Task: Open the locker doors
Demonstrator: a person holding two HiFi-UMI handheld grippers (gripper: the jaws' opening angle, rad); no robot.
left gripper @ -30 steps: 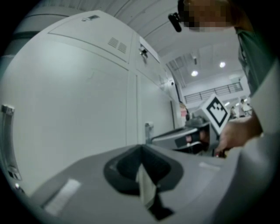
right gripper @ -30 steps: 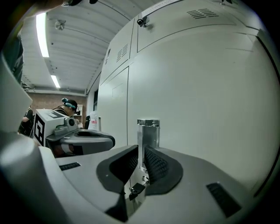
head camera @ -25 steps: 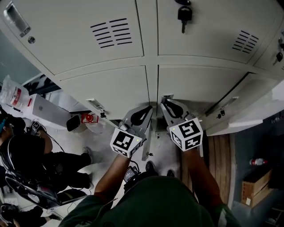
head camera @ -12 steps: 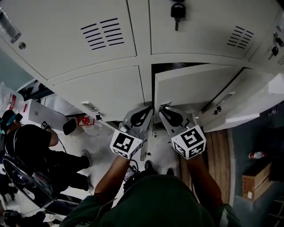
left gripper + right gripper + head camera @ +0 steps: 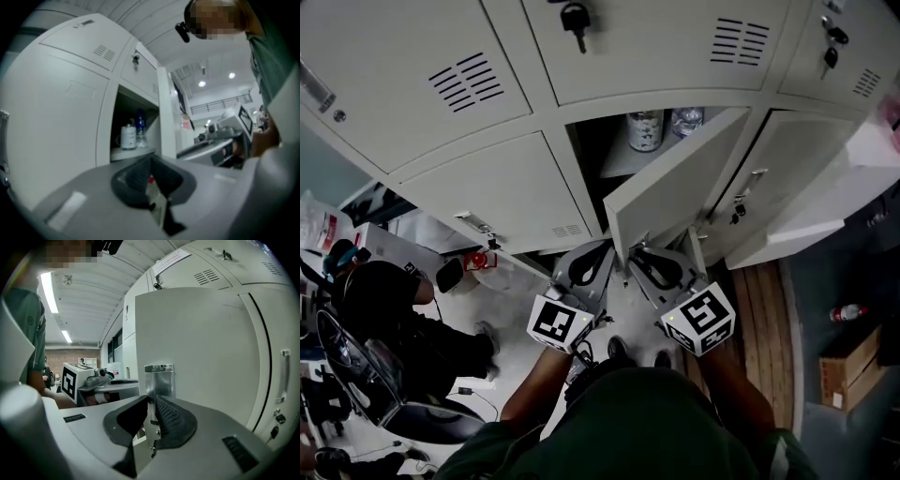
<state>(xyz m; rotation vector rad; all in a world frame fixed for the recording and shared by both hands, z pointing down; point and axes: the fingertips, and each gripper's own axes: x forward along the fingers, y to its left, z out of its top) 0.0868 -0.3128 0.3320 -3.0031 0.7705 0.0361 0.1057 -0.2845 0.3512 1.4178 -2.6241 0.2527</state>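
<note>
The pale grey metal locker door [image 5: 670, 183] stands ajar in the head view, swung out from the lower middle compartment, its free lower corner towards 6 o'clock. The right gripper [image 5: 637, 255] meets that corner from 5 o'clock. The left gripper [image 5: 600, 251] sits just beside the door's edge at 7 o'clock of that corner. Inside the opened compartment, at 12 o'clock, a white mug [image 5: 645, 129] and a clear plastic bottle [image 5: 686, 120] stand on a shelf. A black-headed key [image 5: 575, 17] hangs in the door above. A seated person in dark clothes [image 5: 384, 309] is at 9 o'clock, on the floor side.

In the left gripper view, the left gripper's dark pads are drawn together with nothing clamped between them. The door's thin edge [image 5: 165, 117] rises at 12 o'clock of the jaws, apart from them. The mug [image 5: 127, 137] and bottle [image 5: 139, 131] show in the dark opening at 11 o'clock.

In the right gripper view, the door's flat face [image 5: 201, 343] fills the frame from 12 to 3 o'clock. The right gripper's jaws are closed on a shiny metal latch plate [image 5: 159, 378] fixed at the door's edge; the plate stands upright between the ribbed pads and rises above them.
</note>
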